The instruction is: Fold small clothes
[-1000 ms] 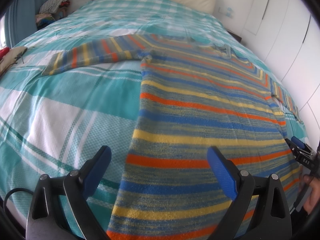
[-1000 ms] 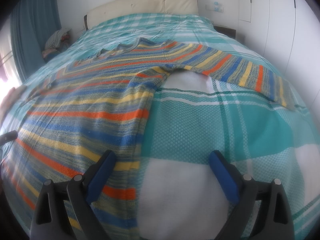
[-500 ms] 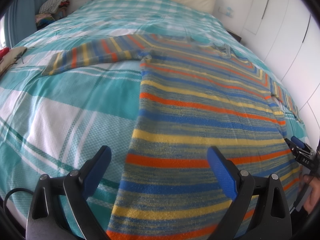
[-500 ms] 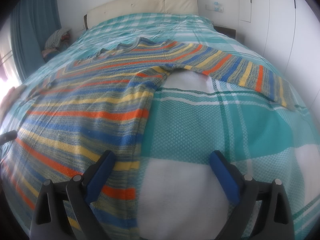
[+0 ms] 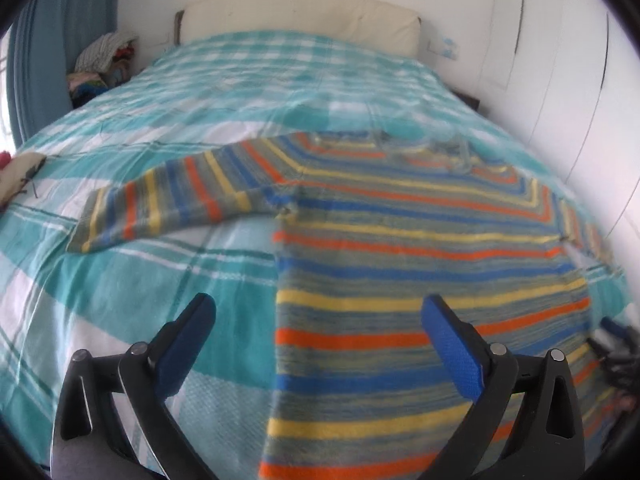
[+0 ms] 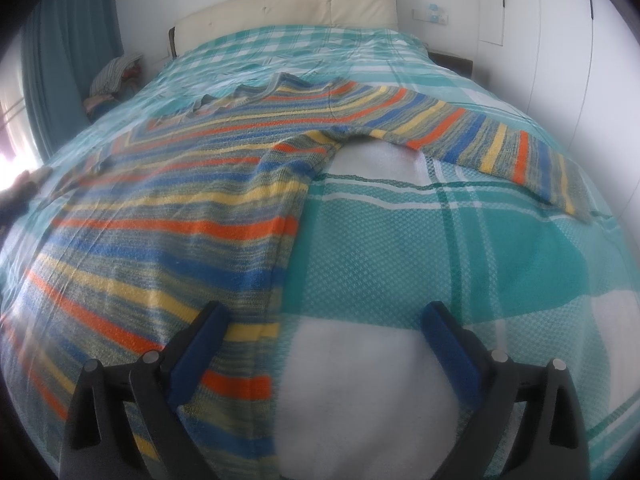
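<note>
— Left wrist: my left gripper [image 5: 316, 332] has just opened wider, jaws empty, straddling the striped sweater's [image 5: 420, 240] left edge; its sleeve [image 5: 180, 200] trails leftward.

— Right wrist?

— Right gripper [image 6: 324, 336] spread, empty, over the sweater's right hem on the bedspread [image 6: 460, 248].

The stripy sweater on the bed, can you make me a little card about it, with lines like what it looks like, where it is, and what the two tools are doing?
thing: stripy sweater, knitted, with orange, blue and yellow stripes
lying: flat on the checked bedspread, both sleeves spread out to the sides
folded yet: no
left tool: open, jaws just widened, holding nothing, above the sweater's left edge
right tool: open, holding nothing, above the sweater's right edge
behind: cream headboard against the wall
</note>
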### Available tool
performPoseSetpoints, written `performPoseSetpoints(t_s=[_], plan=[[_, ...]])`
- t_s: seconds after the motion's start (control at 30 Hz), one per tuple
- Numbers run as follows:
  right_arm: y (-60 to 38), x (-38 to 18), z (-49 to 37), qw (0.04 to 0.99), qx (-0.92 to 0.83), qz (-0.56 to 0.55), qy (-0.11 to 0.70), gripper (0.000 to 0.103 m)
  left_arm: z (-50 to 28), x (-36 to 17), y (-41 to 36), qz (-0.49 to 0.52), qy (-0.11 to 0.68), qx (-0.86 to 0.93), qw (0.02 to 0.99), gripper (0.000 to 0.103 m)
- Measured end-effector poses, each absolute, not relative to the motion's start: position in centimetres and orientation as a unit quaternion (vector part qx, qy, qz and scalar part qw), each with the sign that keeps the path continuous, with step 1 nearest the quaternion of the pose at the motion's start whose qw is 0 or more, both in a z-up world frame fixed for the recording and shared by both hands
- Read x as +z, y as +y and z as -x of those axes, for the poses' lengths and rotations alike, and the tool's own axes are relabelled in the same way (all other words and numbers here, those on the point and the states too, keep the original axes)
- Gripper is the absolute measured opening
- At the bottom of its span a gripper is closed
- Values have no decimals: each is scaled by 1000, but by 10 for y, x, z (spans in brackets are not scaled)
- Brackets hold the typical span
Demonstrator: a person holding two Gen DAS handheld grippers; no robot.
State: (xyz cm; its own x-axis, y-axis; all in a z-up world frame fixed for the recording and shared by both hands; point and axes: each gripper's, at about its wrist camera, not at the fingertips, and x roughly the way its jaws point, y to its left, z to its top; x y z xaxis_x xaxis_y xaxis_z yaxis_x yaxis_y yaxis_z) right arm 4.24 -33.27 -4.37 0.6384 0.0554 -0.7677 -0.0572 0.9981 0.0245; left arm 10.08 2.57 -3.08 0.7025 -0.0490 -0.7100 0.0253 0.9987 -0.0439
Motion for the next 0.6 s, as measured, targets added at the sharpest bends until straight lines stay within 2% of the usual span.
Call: performPoseSetpoints(t_s=[0.07, 0.6], plan=[[-334, -44, -42, 905, 32, 1, 424, 98, -118, -66, 28, 9, 458, -12, 889, 103], [-332, -45, -44, 903, 34, 7, 428, 101, -113, -63, 33, 11, 454, 9, 891, 103]])
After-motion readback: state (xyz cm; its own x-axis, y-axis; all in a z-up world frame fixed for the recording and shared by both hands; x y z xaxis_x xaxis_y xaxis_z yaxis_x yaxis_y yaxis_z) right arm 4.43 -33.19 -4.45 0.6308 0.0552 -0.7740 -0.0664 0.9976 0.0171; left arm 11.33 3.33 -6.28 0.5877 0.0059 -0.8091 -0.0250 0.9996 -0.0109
